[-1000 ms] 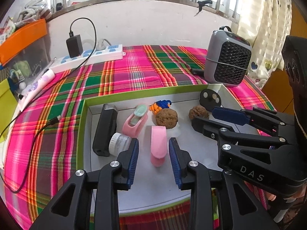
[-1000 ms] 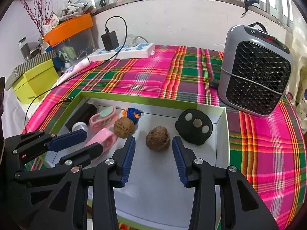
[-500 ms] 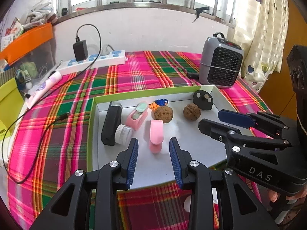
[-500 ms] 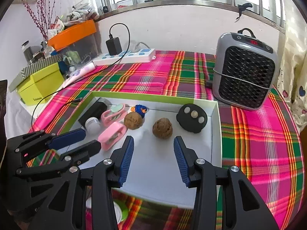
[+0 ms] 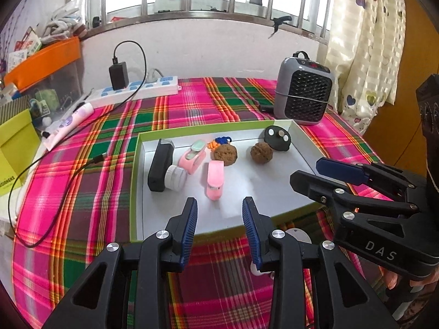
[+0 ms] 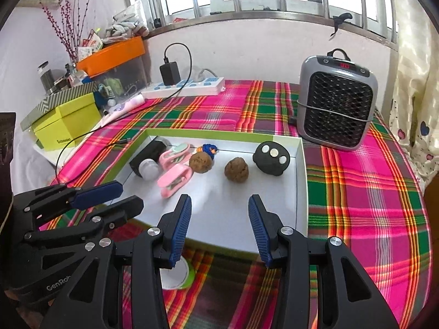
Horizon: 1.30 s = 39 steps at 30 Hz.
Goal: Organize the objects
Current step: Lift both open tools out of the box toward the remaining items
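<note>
A green-rimmed white tray (image 5: 208, 127) (image 6: 300, 181) on the plaid table holds two brown walnuts (image 5: 225, 155) (image 6: 236, 169), two pink clips (image 5: 214, 179) (image 6: 175, 180), a black box (image 5: 160, 164), a small white jar (image 5: 175, 175), a black round object with white dots (image 5: 277, 139) (image 6: 271, 158) and a blue-orange trinket (image 5: 219, 142) (image 6: 209, 149). My left gripper (image 5: 219, 219) is open and empty over the tray's near edge. My right gripper (image 6: 219, 216) is open and empty above the tray's near part.
A grey heater (image 5: 303, 94) (image 6: 336, 102) stands behind the tray at right. A power strip with charger (image 5: 137, 90) lies at the back. A yellow-green box (image 6: 65, 120) sits at left. A white round lid (image 6: 175, 271) lies on the cloth under the grippers.
Both grippers have pulled back and up from the tray; the objects look smaller and farther. Both stay open and empty. The tray's contents have not moved.
</note>
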{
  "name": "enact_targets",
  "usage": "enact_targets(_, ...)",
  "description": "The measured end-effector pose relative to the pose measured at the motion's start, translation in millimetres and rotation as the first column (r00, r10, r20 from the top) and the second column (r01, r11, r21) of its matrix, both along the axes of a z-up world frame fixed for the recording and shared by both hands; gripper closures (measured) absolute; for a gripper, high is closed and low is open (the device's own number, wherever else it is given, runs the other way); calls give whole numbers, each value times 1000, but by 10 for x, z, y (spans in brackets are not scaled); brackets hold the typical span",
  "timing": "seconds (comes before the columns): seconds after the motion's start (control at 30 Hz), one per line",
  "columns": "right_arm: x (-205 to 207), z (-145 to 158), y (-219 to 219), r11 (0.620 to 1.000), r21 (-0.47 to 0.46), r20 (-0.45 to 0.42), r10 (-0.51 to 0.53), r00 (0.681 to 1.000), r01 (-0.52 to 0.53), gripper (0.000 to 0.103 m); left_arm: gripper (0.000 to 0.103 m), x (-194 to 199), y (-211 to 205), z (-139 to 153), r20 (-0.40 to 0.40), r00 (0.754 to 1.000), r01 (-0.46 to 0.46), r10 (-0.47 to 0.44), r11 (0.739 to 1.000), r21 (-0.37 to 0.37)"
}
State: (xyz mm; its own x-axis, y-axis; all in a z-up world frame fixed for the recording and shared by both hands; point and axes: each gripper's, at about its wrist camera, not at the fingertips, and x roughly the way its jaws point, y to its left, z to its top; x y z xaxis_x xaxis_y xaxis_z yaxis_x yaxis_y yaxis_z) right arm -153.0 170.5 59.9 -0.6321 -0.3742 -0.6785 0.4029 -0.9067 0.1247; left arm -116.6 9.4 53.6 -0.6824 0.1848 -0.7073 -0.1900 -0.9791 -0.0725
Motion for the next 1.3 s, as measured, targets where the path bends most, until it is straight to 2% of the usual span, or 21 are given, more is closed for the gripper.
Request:
enact_targets(0.3,177,23,87,1000,-23,-26,-9,1000,9,58,71,176,-50,25,-23,1000,-7,7,1000,1)
enact_targets(0.37,220,17,101,1000,-26,-32,-5,999,4,49,71,204,-69,14,-19,1000,-4,4,1000,11)
enact_targets(0.4,238,10,105,1000,-23,-34,-2,999,2,49,71,215,-77,5,-16,1000,-6,6,1000,15)
enact_targets(0.7,368,-76,137,1000,-27,-23,9,1000,-9,48,70,334,-131,-129,20,1000,3,-4,999,50)
enact_targets(0.9,475,-89,161,999,-28,-57,29,998,-30,48,67,380,-136,-200,37,999,21,-24,997,70)
enact_targets(1.3,603,-204,233,996,-74,-13,42,999,-43,48,63,390,-83,-324,82,993,72,-83,988,134)
